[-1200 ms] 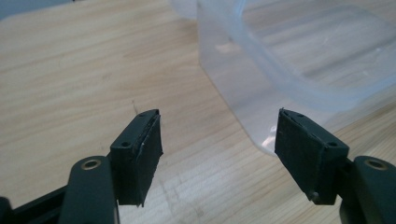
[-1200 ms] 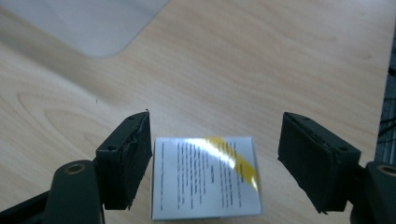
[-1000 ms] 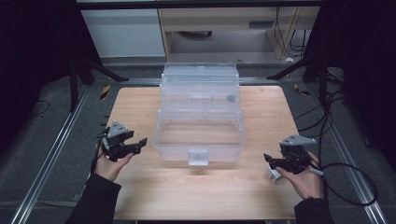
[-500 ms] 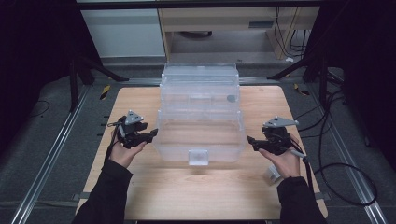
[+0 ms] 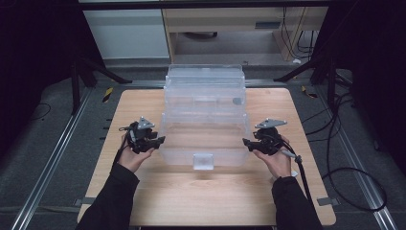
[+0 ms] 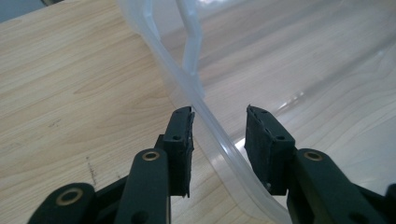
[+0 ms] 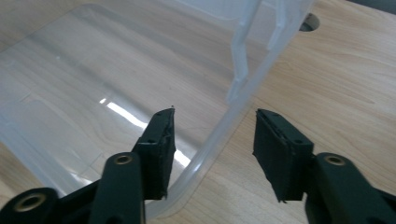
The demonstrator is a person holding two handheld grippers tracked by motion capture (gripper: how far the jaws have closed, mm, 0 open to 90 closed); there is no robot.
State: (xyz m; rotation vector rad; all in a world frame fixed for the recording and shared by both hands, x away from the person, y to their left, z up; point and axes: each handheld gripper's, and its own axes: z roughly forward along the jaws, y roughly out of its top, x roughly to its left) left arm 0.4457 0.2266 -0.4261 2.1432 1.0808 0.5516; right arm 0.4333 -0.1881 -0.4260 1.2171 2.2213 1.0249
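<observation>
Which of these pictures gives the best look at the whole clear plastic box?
The high view: it takes in the entire clear plastic box on the wooden table, with a gripper at each side. The left gripper view shows just a stretch of its rim running between open jaws, and the right gripper view likewise shows rim and some wall.

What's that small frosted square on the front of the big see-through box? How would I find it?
Start at the wooden table, then the clear plastic box in its middle. On the box's near wall, low and centred between the two grippers, sits the latch: a small milky tab, the one cloudy patch there.
</observation>
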